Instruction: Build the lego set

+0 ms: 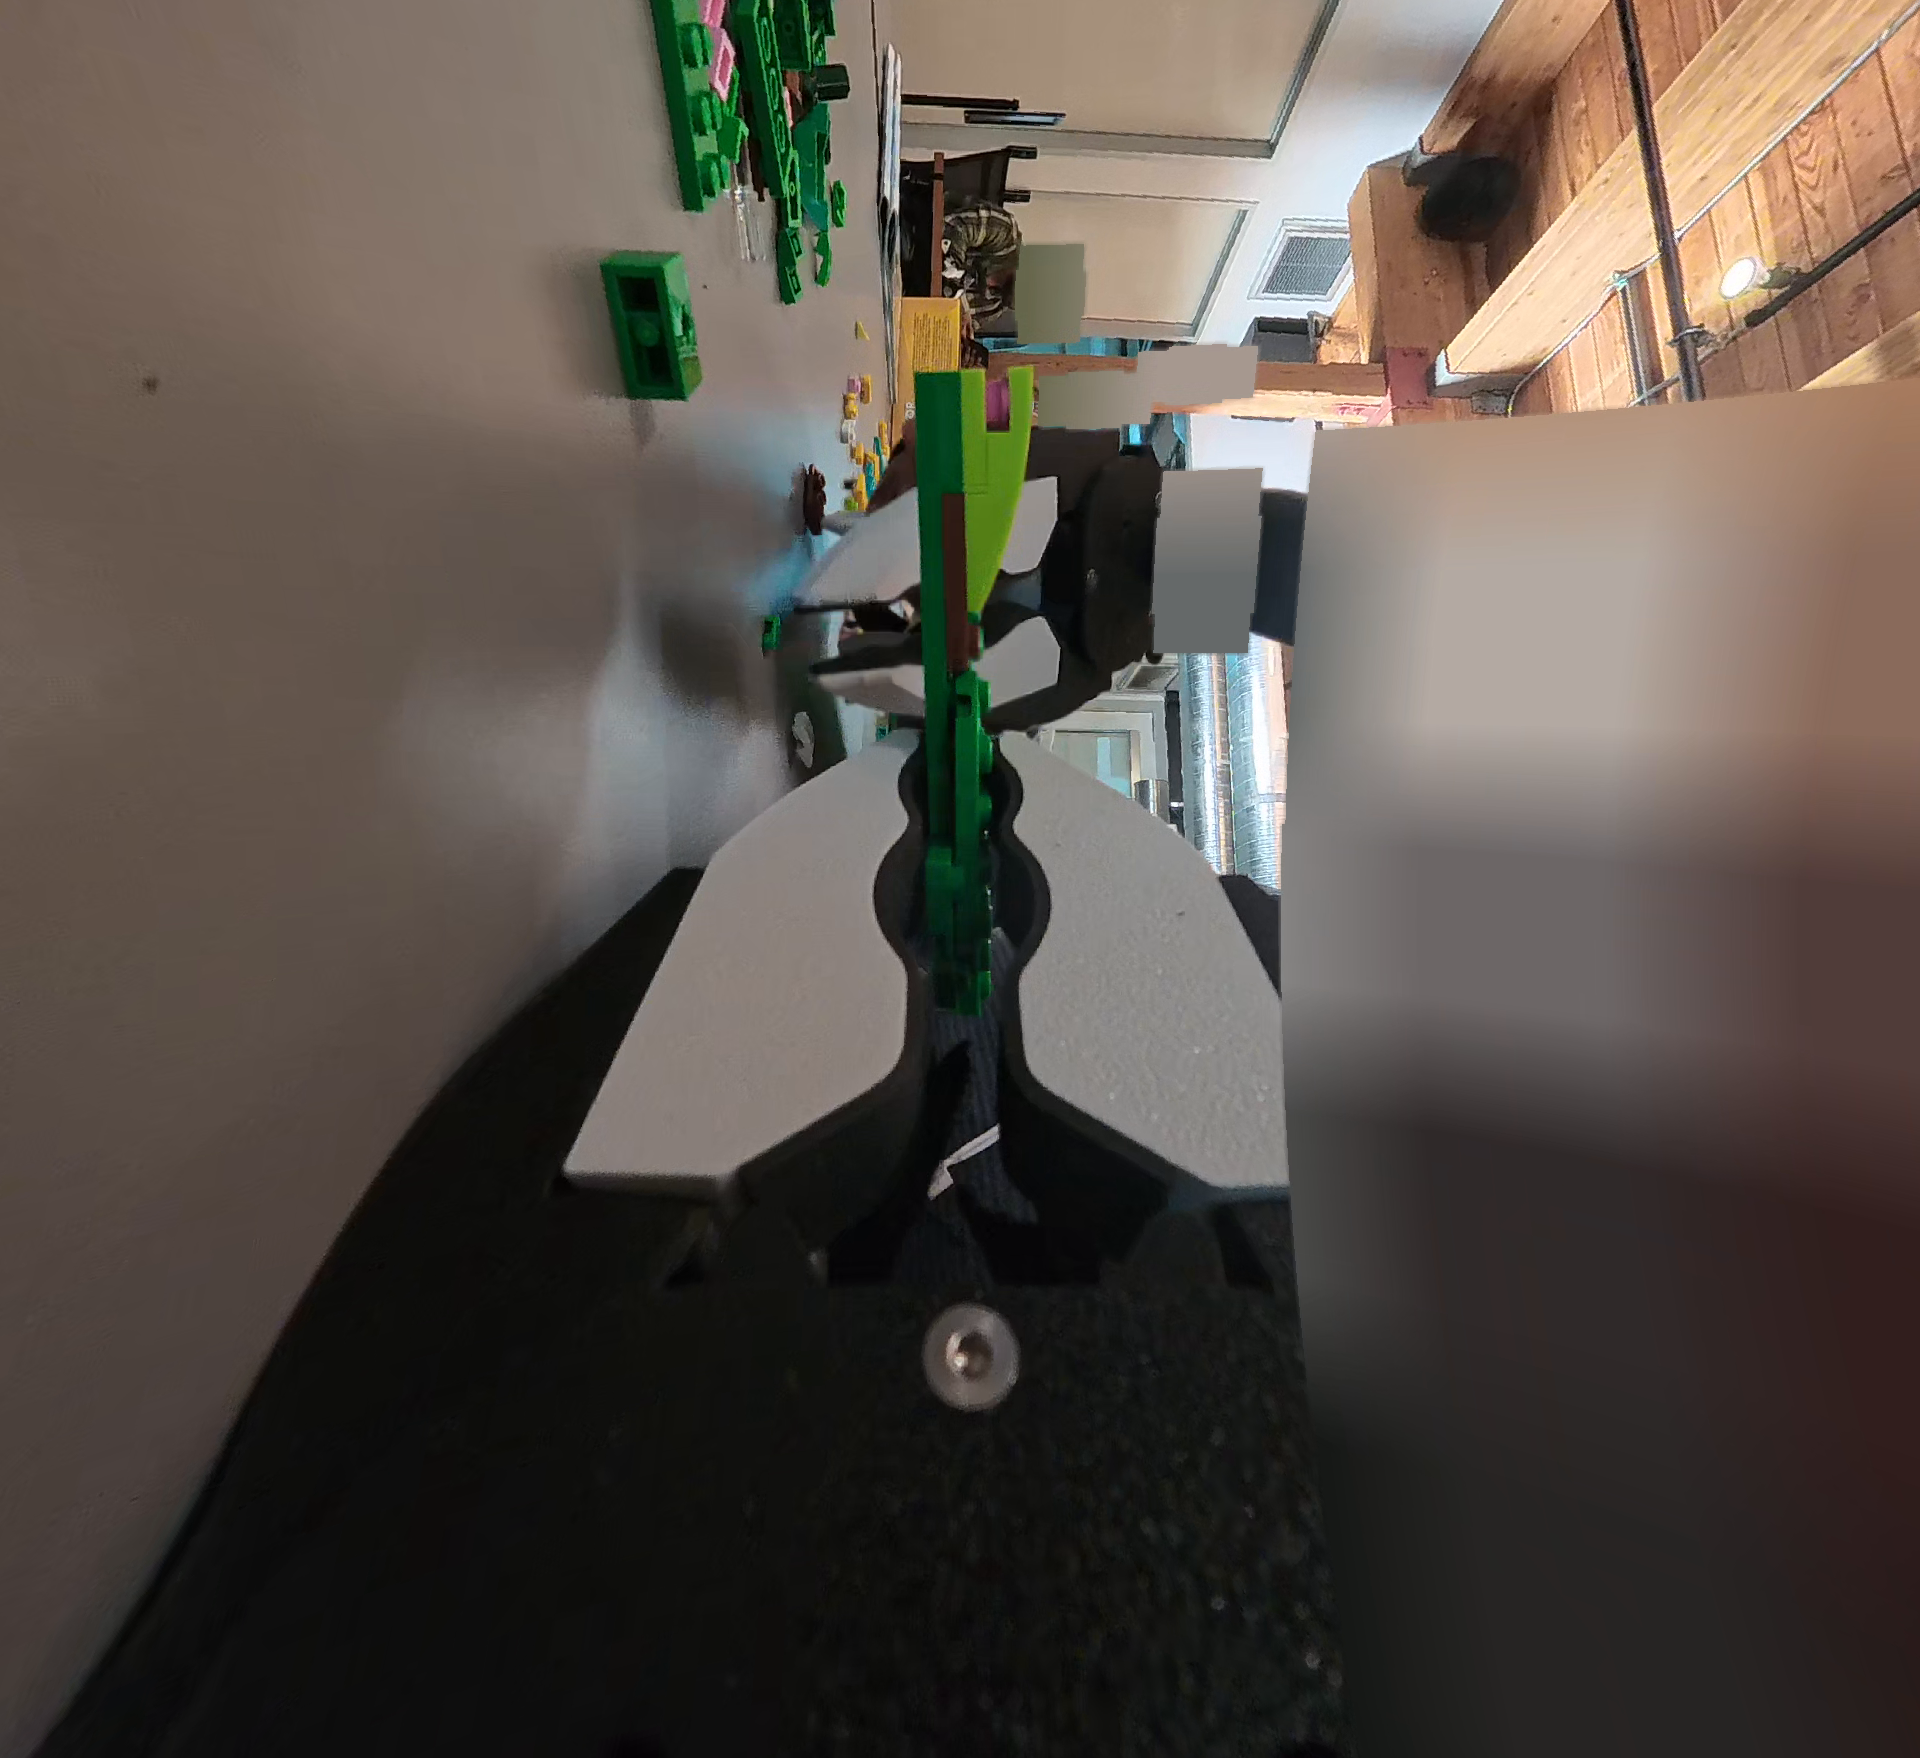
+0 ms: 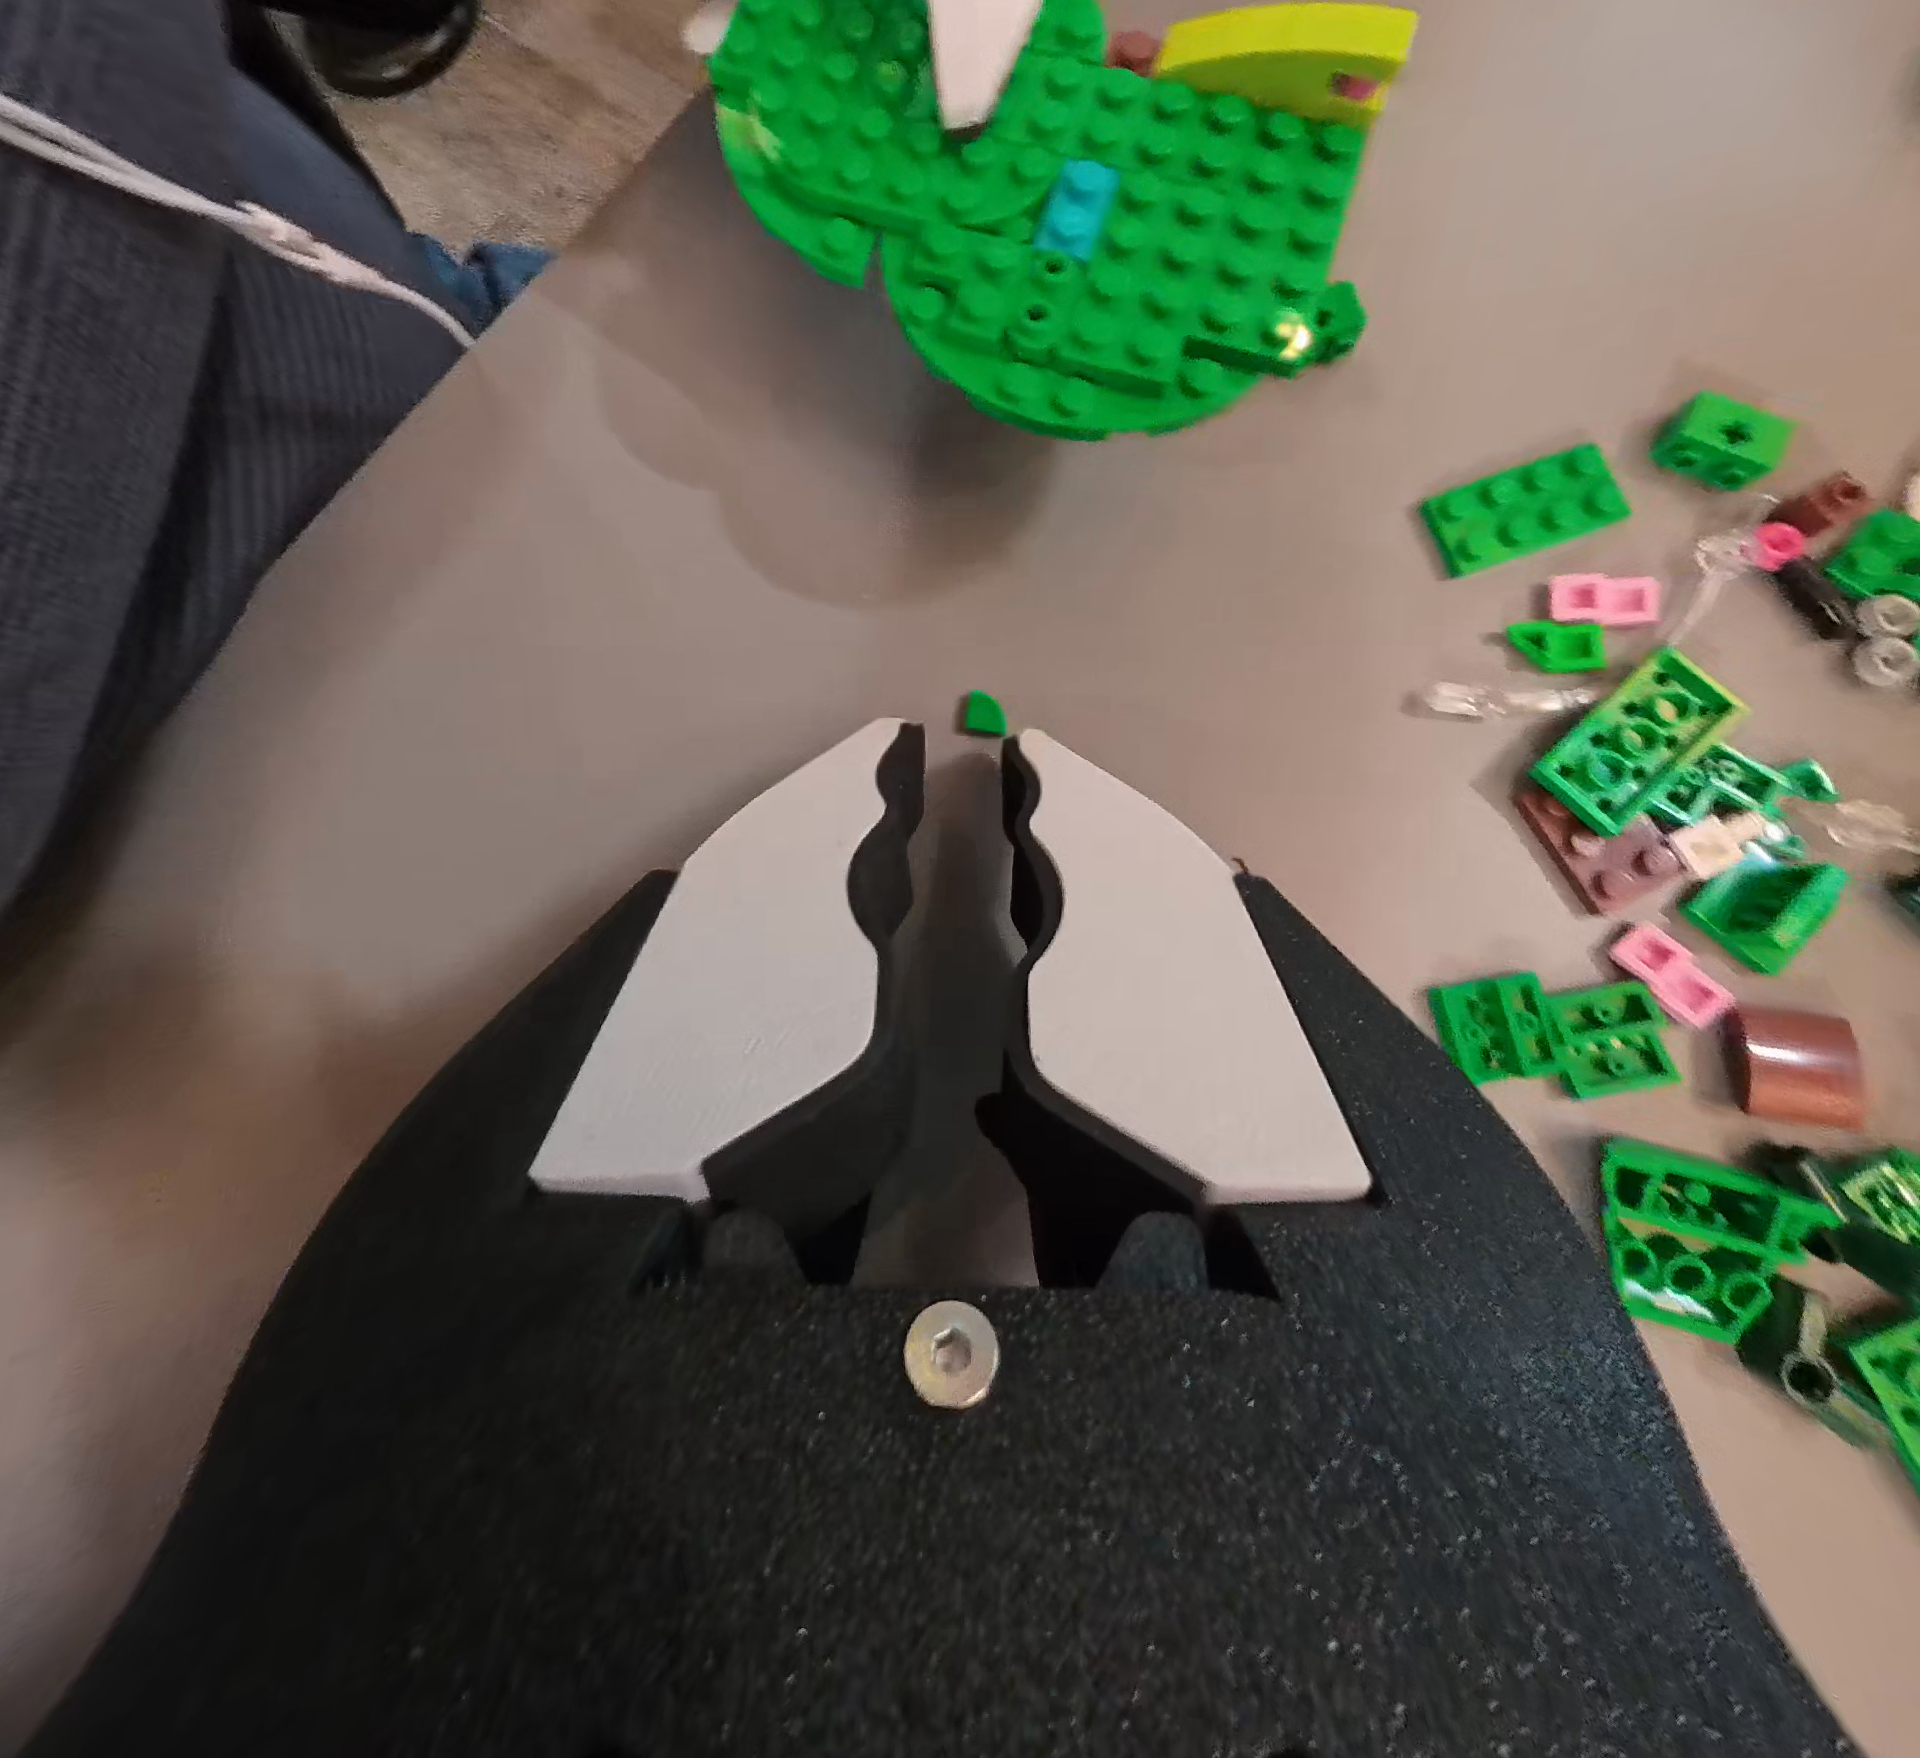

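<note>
1. The left gripper (image 1: 961, 763) is clamped on the green plate assembly (image 2: 1039, 202), holding it edge-on above the table (image 2: 623, 513).
2. The right gripper (image 2: 961, 742) is slightly parted and empty, just short of a tiny green piece (image 2: 982, 713).
3. The assembly looks light and stiff, but its joints could pop apart; best gripped at the layered edge.

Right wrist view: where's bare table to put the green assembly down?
Bare grey table lies between the right tool and the held green assembly, apart from one small green piece. The loose brick pile crowds the right side.
</note>
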